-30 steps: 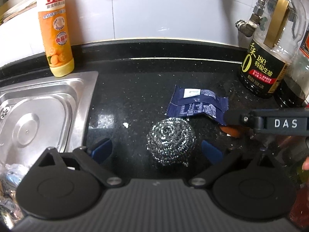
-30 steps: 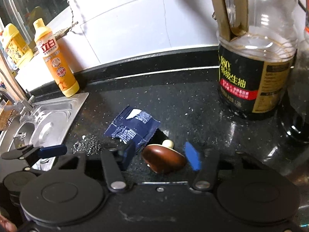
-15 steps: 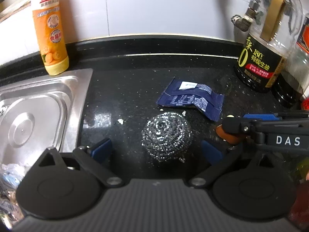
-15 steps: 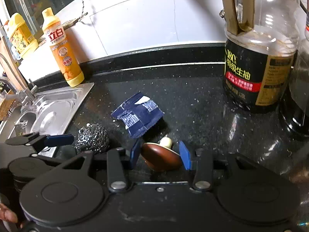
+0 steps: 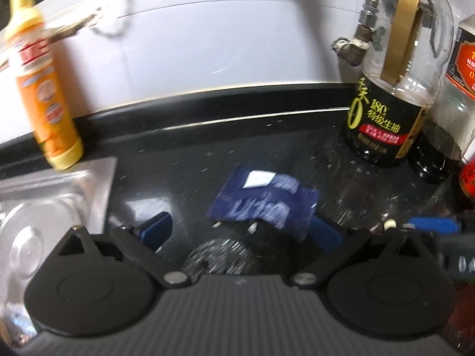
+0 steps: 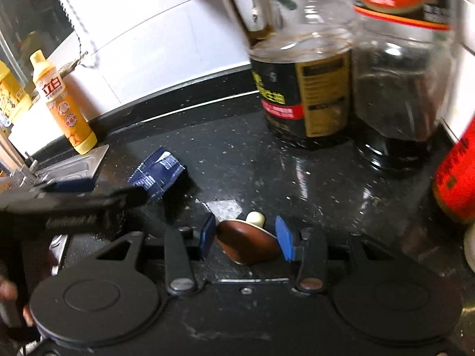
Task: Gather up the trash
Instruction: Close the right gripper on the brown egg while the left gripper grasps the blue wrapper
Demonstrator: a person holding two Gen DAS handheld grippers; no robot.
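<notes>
A crumpled dark-blue wrapper lies on the black counter. My left gripper is open just short of it, its blue pads wide apart. A steel-wool scourer sits low between the fingers, close to the gripper body. My right gripper is shut on a brown mushroom-shaped piece with a white stem, both blue pads against its cap. In the right wrist view the left gripper shows as a dark blur at the left.
An orange detergent bottle stands by the steel sink at the left. Large soy sauce bottles and a red can crowd the back right. A white tiled wall closes the back.
The right jaws narrowed onto the brown piece and the gripper swung right toward the bottles. The left gripper advanced over the scourer toward the wrapper.
</notes>
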